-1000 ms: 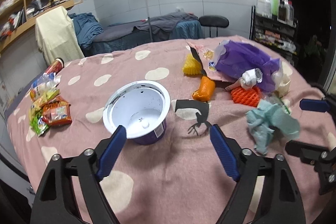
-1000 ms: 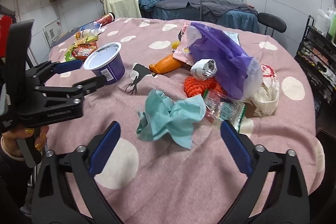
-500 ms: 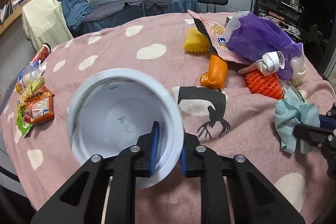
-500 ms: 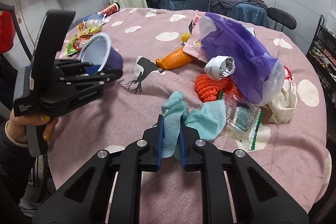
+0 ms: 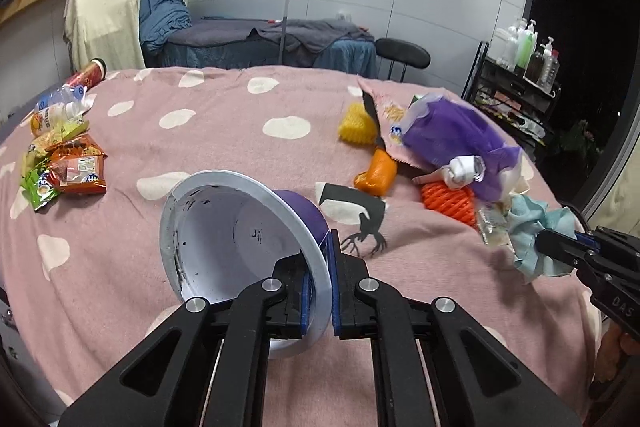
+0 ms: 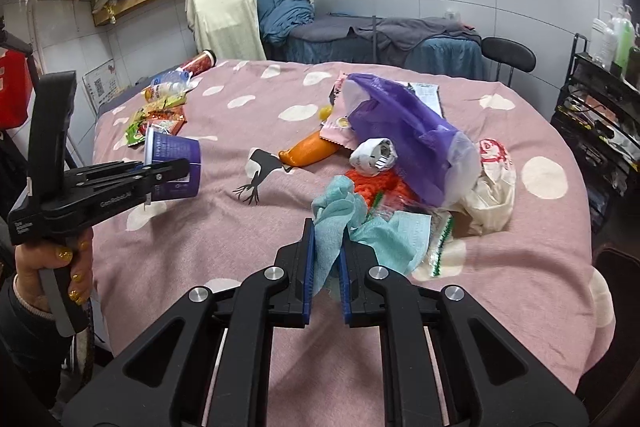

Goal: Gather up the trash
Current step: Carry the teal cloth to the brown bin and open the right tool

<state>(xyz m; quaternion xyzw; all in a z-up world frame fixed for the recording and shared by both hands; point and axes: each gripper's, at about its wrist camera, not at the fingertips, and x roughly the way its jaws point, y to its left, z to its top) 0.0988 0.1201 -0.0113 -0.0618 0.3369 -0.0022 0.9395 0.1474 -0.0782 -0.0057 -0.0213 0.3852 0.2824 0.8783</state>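
My left gripper [image 5: 320, 283] is shut on the rim of a purple paper cup [image 5: 224, 239] with a white inside, held tilted above the pink spotted tablecloth [image 5: 224, 115]. It also shows in the right wrist view [image 6: 172, 167]. My right gripper [image 6: 325, 267] is shut on a crumpled teal tissue [image 6: 340, 211], lifted just off the cloth. In the left wrist view the tissue [image 5: 532, 227] hangs from the right gripper [image 5: 560, 247] at the right edge.
A trash pile lies at the right: purple plastic bag [image 6: 404, 131], orange net [image 5: 448, 199], orange packet [image 6: 308, 151], crumpled white paper [image 6: 374, 155], clear wrapper [image 6: 436, 247]. Snack packets [image 5: 64, 167], a bottle and a can [image 5: 88, 73] lie at the left.
Both grippers shut, the left on the cup rim and the right on the teal tissue. Since then both have lifted their loads off the cloth, and the cup has tilted.
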